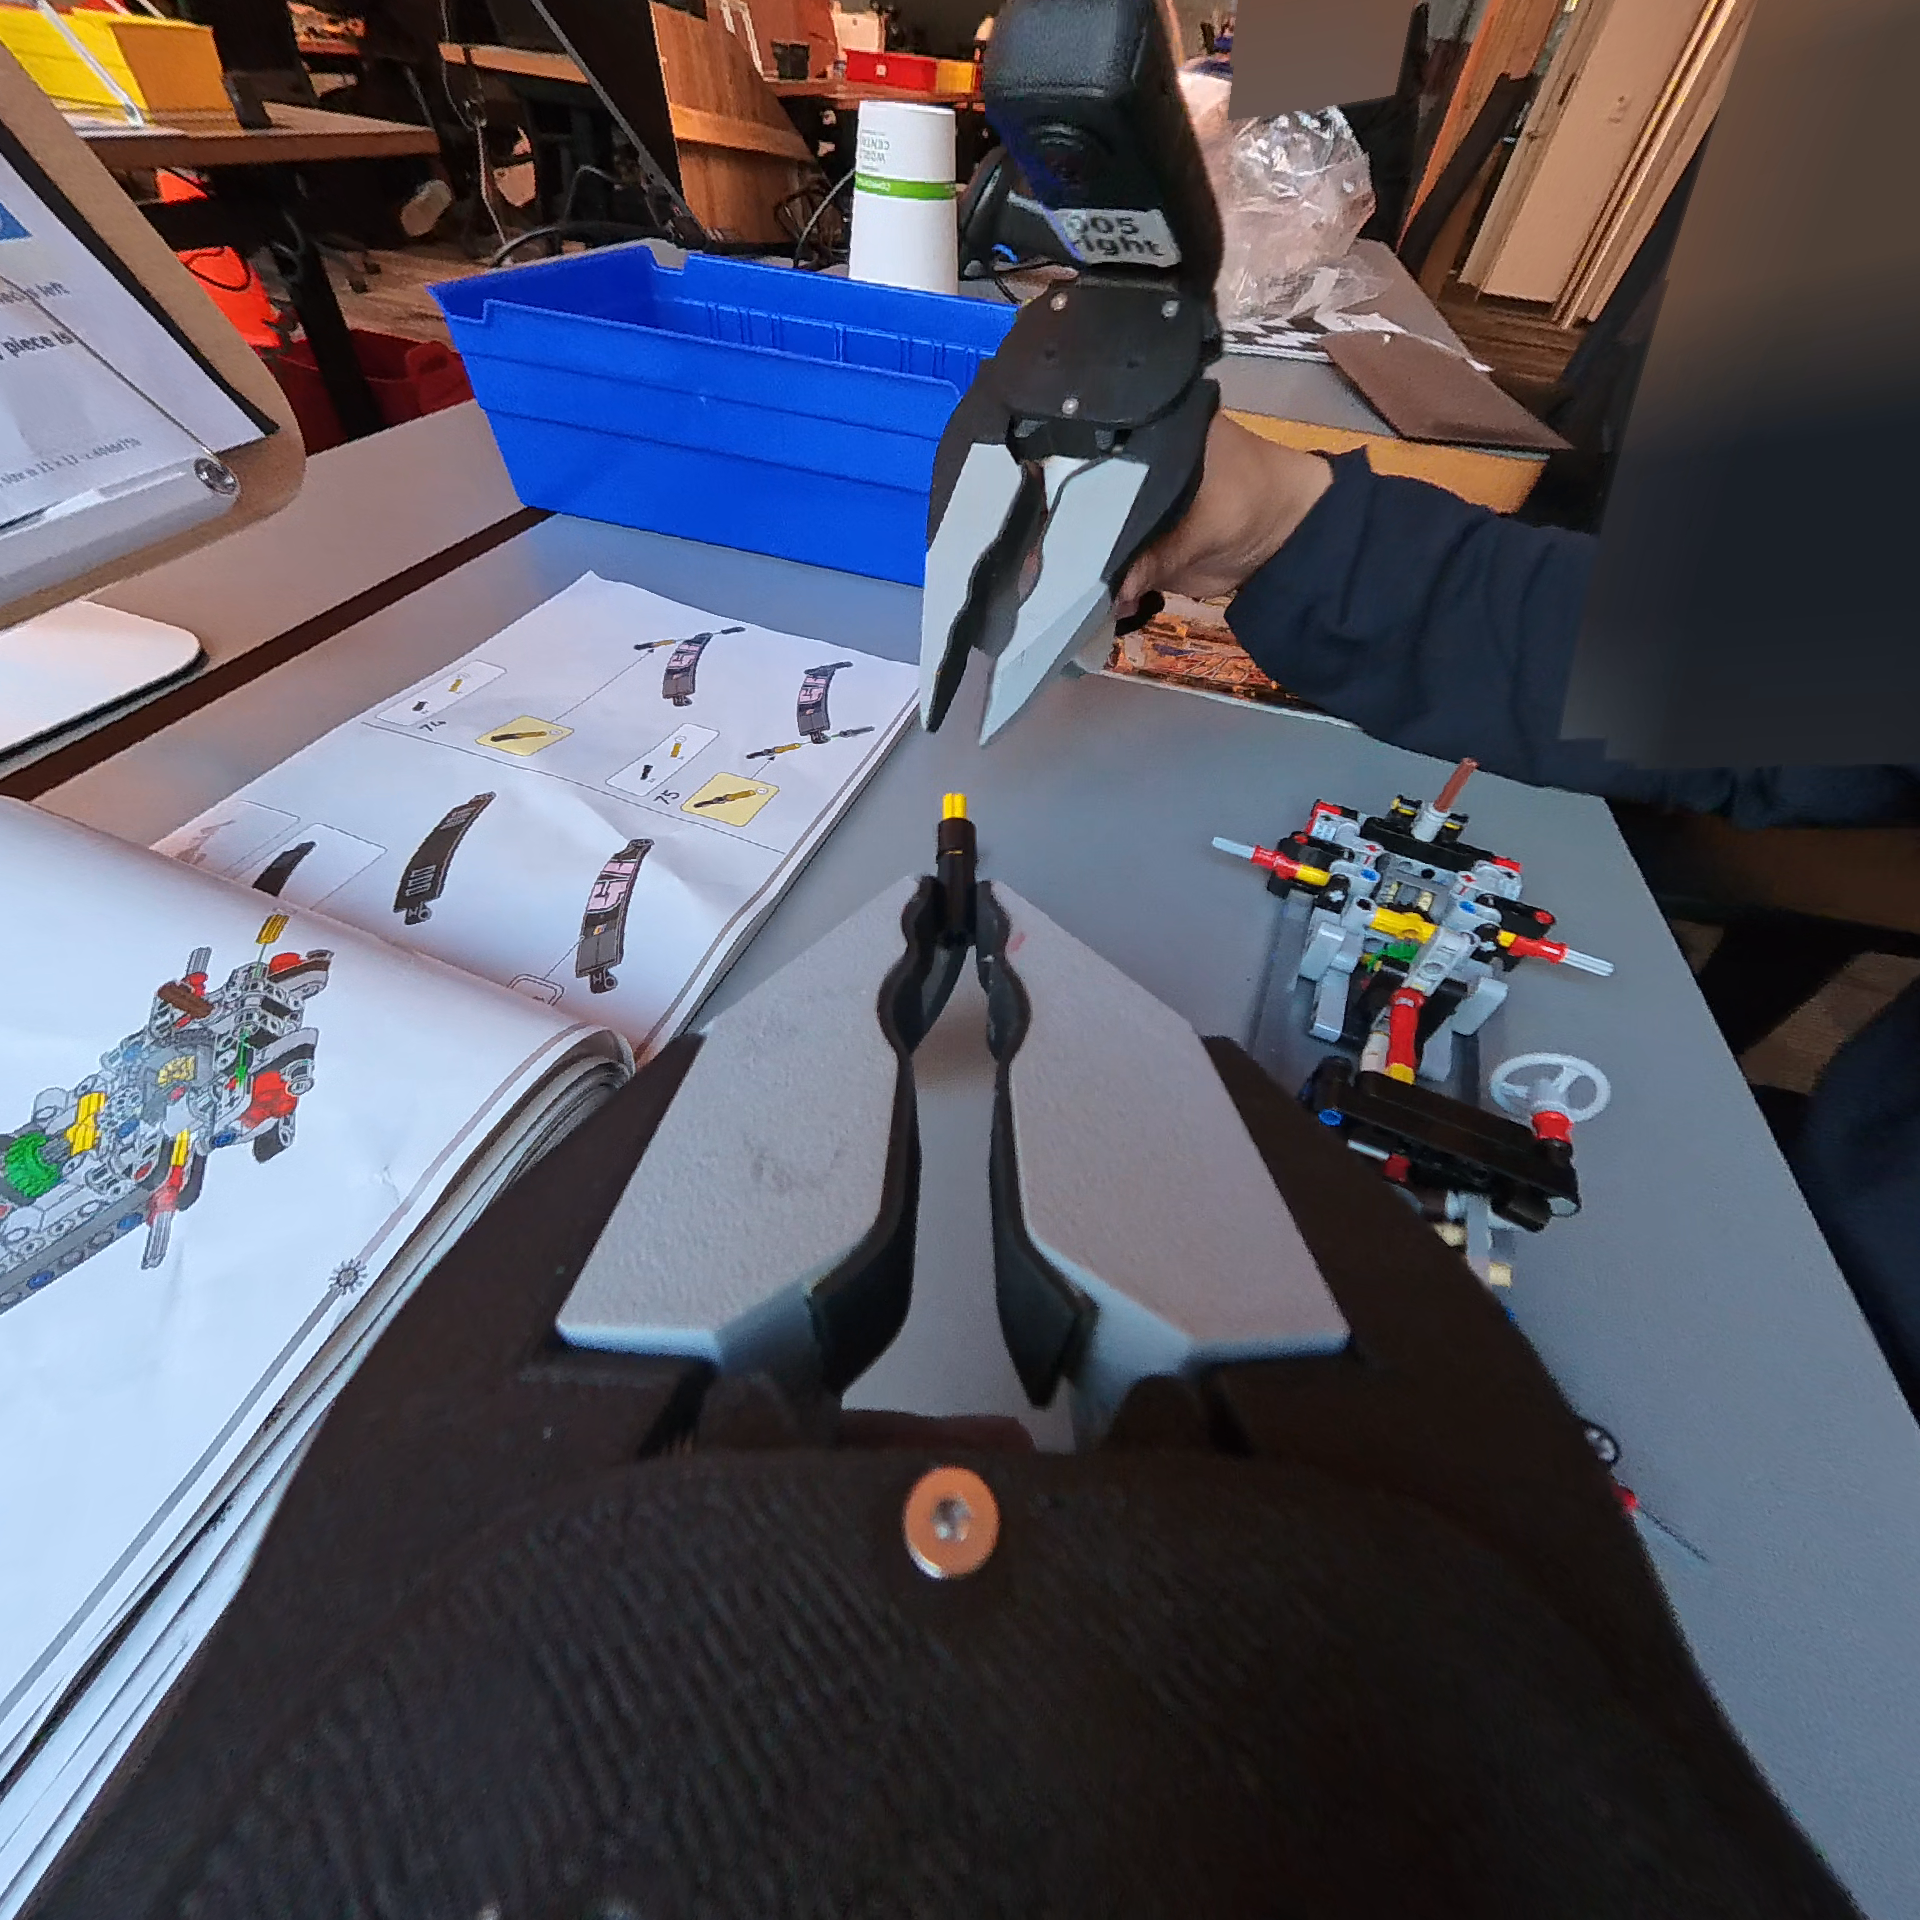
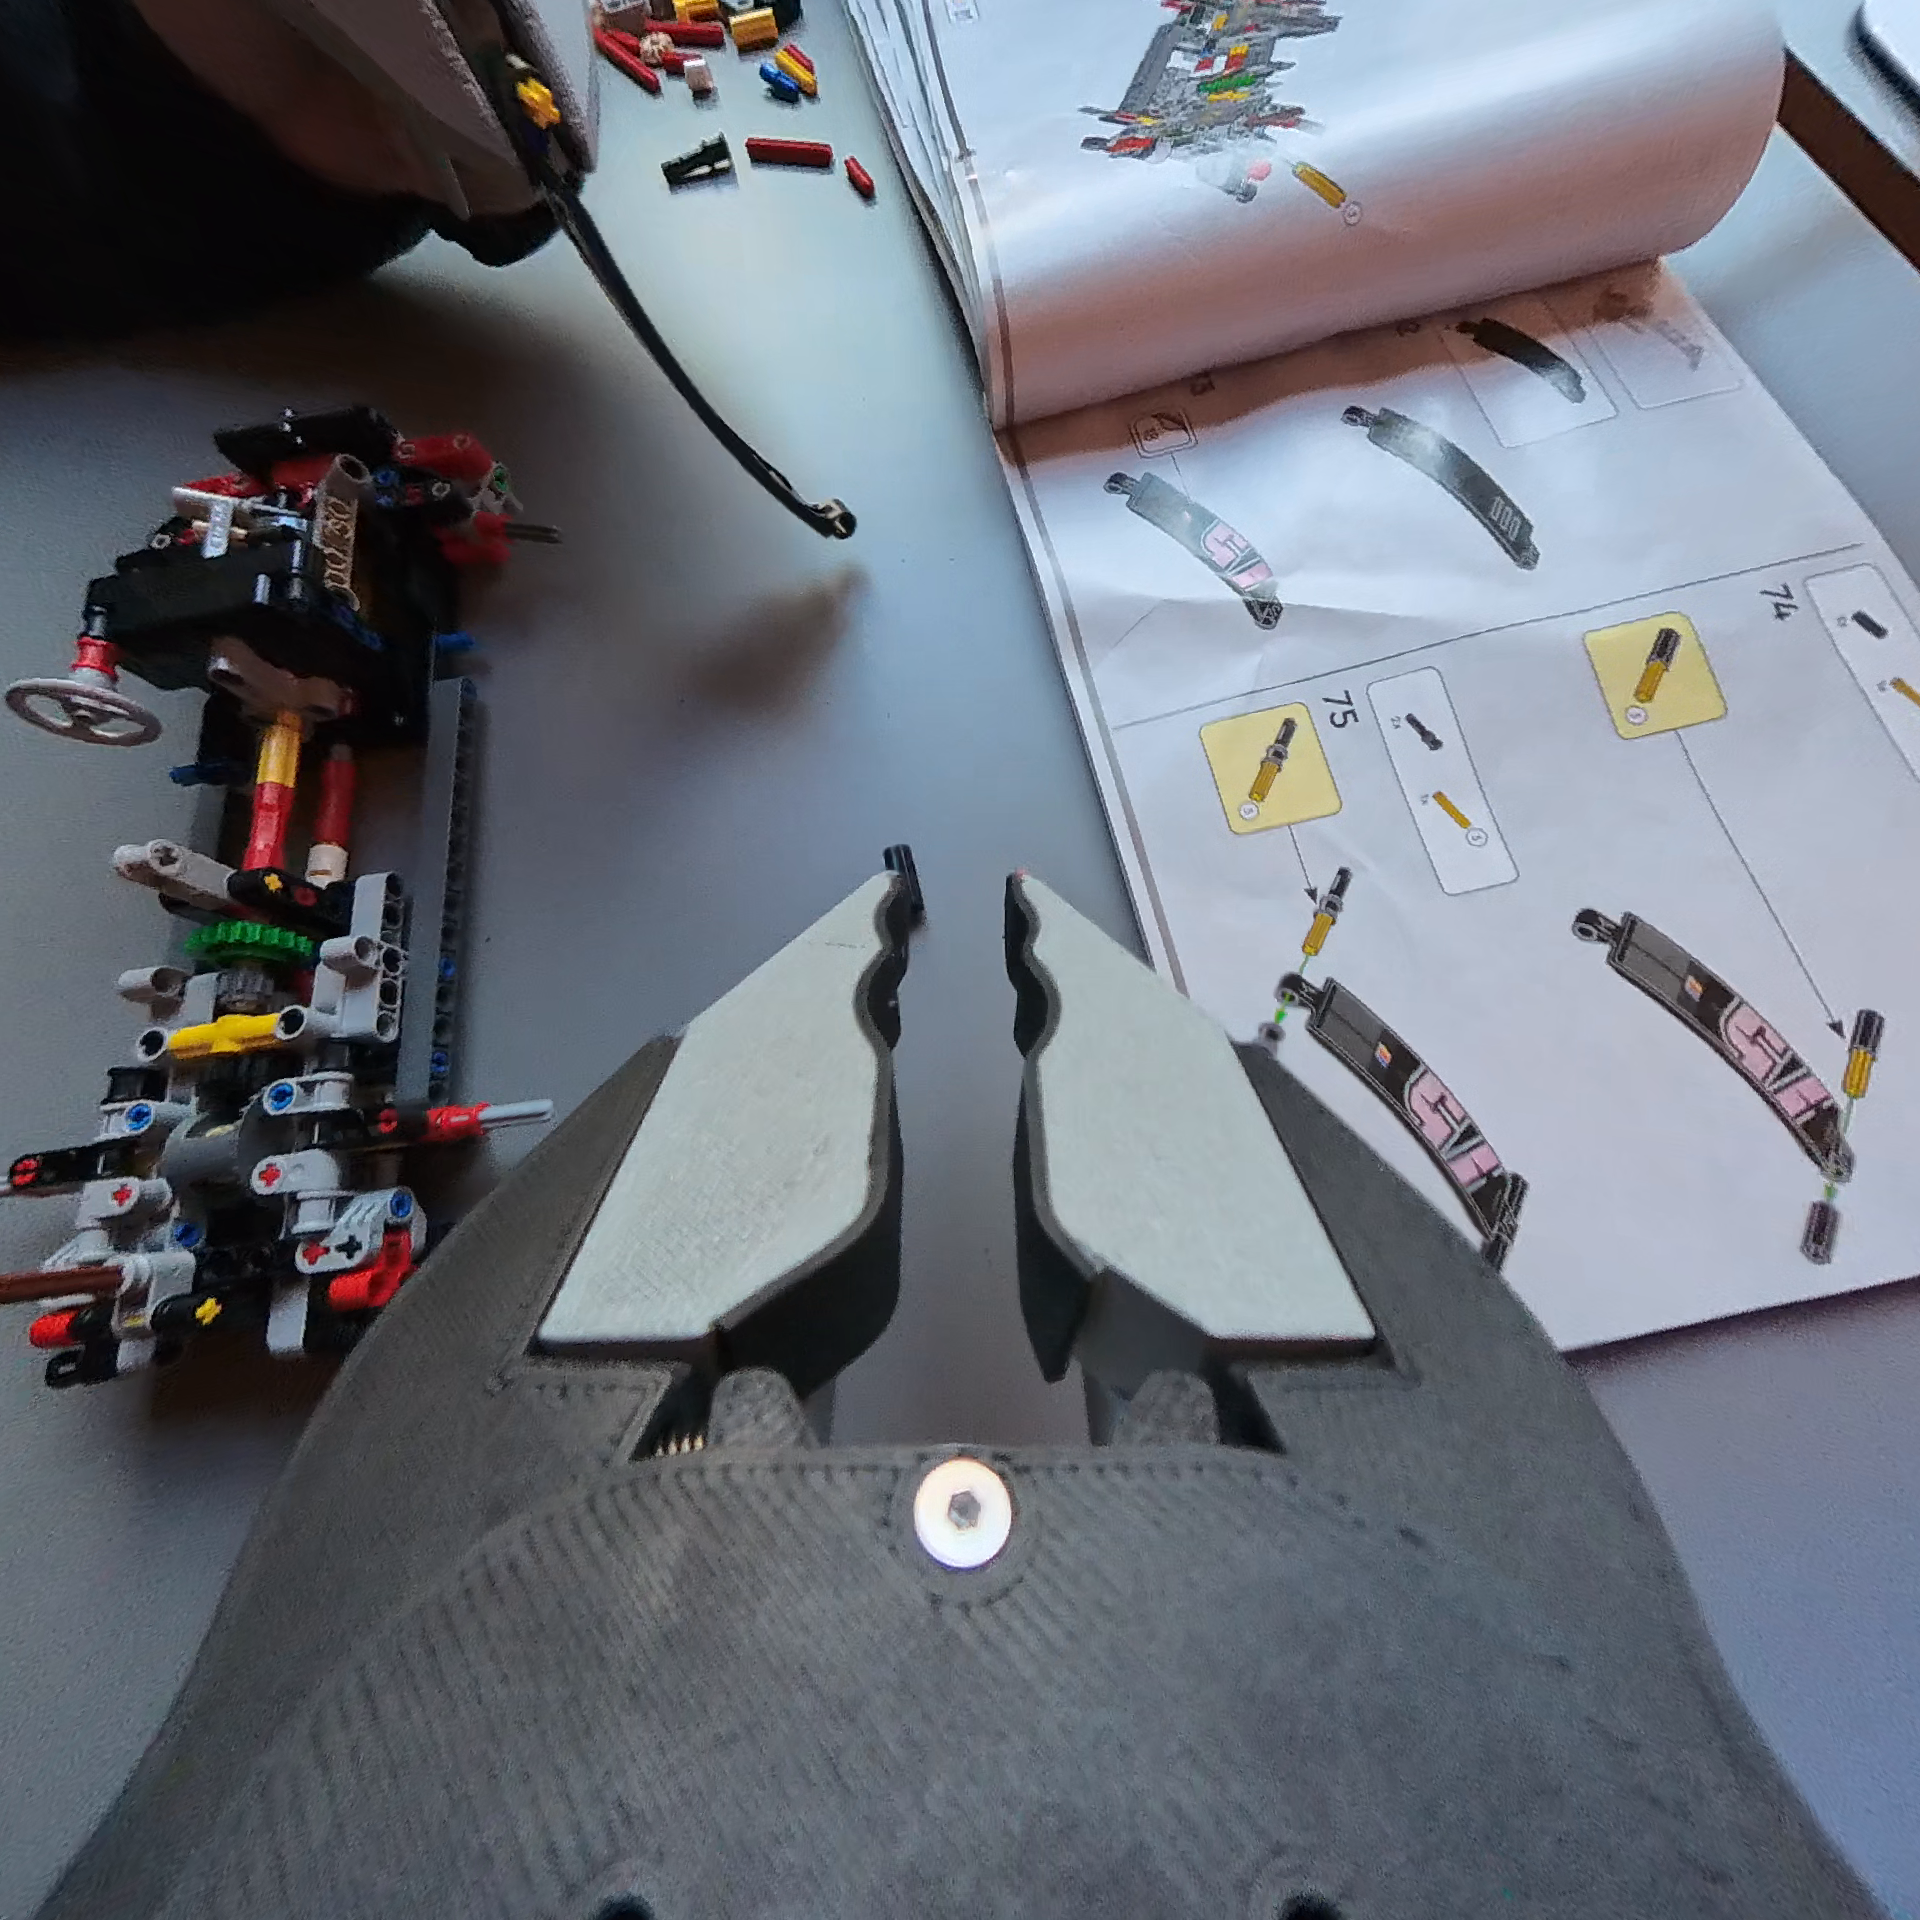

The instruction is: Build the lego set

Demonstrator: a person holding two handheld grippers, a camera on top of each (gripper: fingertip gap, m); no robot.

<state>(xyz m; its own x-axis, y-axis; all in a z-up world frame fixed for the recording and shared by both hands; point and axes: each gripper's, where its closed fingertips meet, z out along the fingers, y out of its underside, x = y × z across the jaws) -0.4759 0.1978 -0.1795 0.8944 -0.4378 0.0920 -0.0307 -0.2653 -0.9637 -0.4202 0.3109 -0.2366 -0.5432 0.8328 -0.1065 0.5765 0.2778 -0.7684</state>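
My left gripper [image 1: 954, 914] is shut on a slim black piece [image 1: 954, 868] with a yellow axle tip [image 1: 954, 805]. In the right wrist view this gripper's grey fingers [image 2: 457, 114] show at top left, and a long curved black strip [image 2: 686, 374] hangs from the yellow bit [image 2: 535, 99] above the table. My right gripper [image 2: 961, 883] is open over the grey table [image 2: 727, 935]; it also shows in the left wrist view [image 1: 961, 717], pointing down just beyond the yellow tip. A small black pin [image 2: 902, 878] sits at its left fingertip; the other pad is apart from it.
A partly built brick model [image 1: 1423, 966] [image 2: 260, 883] lies on the table. An open instruction booklet [image 1: 436, 935] [image 2: 1455, 727] lies beside it. A blue bin [image 1: 727, 405] and a paper cup [image 1: 904, 197] stand at the back. Several loose small parts [image 2: 727, 73] lie beyond the left gripper. Some 15 cm of space lies between my two pairs of fingers.
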